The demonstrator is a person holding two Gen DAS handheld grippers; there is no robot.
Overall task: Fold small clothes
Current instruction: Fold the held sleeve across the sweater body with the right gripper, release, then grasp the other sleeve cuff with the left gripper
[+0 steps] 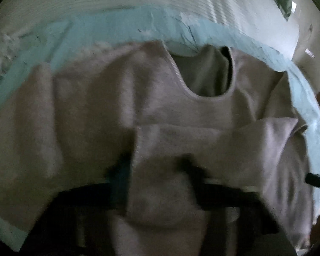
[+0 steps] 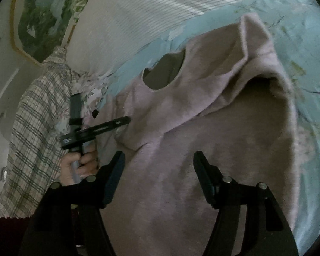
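The soft, light pinkish fleece top (image 2: pixel 202 149) lies on the bed — left claw (image 1: pixel 157 170) pinching a fold, right claw (image 2: pixel 159 166) spread; best gripped at hems.

Dim room – pale blue floral bedsheet (image 2: pixel 305 49), striped pillow (image 2: pixel 151 10), framed painting (image 2: pixel 31 21)

The small garment (image 2: pixel 202 132) is a dusty pinkish mauve, plain, greyer inside its neck opening. The bedsheet (image 2: pixel 305 42) beneath is pale aqua blue with a faint green and dark sprig print. The far pillow (image 2: pixel 138 17) is white with fine ribbed stripes. The sleeve (image 2: pixel 36 128) is cream with grey-green plaid. Both grippers, left gripper (image 2: pixel 125 120) and right gripper (image 2: pixel 159 160), are black.
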